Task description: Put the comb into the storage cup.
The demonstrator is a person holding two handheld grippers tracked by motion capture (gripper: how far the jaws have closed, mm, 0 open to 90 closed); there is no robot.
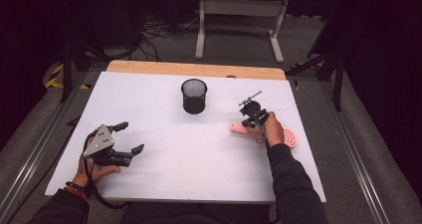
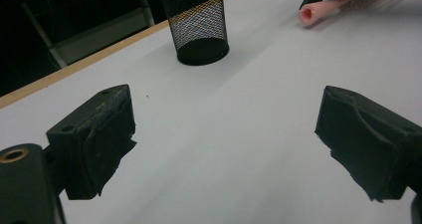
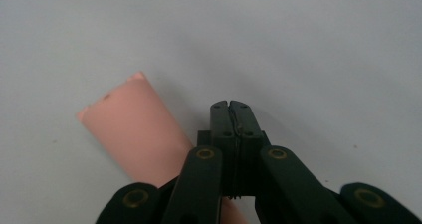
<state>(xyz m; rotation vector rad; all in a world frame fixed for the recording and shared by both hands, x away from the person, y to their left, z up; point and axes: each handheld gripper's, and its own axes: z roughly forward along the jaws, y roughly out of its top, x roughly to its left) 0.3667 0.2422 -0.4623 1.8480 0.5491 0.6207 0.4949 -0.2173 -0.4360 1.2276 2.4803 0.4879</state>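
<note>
Pink hairbrush (image 1: 287,136) lies ungrasped near the table's (image 1: 164,179) right edge; the right gripper (image 3: 230,109) hovers closed over its handle, the left gripper (image 1: 130,137) gapes empty.

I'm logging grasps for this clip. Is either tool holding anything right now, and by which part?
Nothing is held. The right tool has its jaws shut on nothing, beside the pink tube. The left tool is open over bare table.
</note>
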